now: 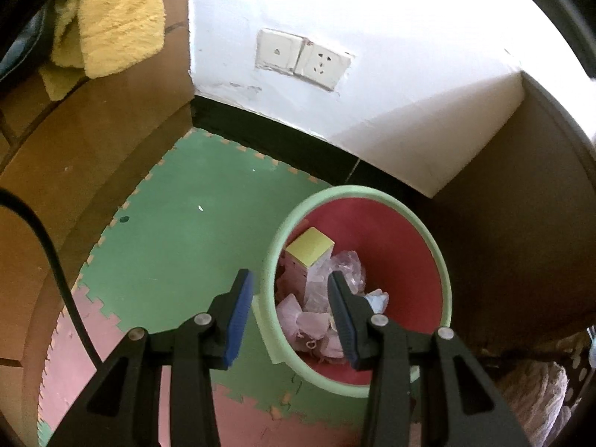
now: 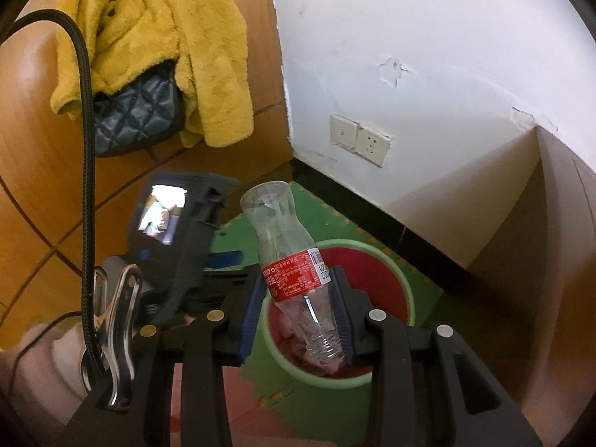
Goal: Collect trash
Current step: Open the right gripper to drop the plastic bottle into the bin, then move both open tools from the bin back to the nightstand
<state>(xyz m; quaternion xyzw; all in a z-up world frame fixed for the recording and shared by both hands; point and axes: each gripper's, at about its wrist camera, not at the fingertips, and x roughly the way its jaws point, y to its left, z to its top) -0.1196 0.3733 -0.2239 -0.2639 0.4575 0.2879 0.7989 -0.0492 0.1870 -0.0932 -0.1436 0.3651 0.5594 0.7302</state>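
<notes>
A round bin (image 1: 372,190) with a pale green rim and red inside stands on the foam mat in the corner. In it lie a yellow-topped box (image 1: 309,247) and crumpled clear plastic bags (image 1: 350,264). My left gripper (image 1: 289,273) hangs open above the bin's left rim, nothing between its blue pads. In the right wrist view my right gripper (image 2: 298,279) is shut on a clear plastic bottle (image 2: 283,238) with a red label, neck pointing down over the bin (image 2: 406,287). The left gripper's body (image 2: 175,246) shows just left of the bottle.
A green and pink foam mat (image 1: 178,231) covers the floor. A wooden cabinet (image 2: 44,186) stands at left with a yellow fleece coat (image 2: 156,37) and dark quilted bag (image 2: 138,115) hanging on it. White wall with sockets (image 1: 303,57) behind; brown furniture (image 1: 521,223) crowds the bin's right.
</notes>
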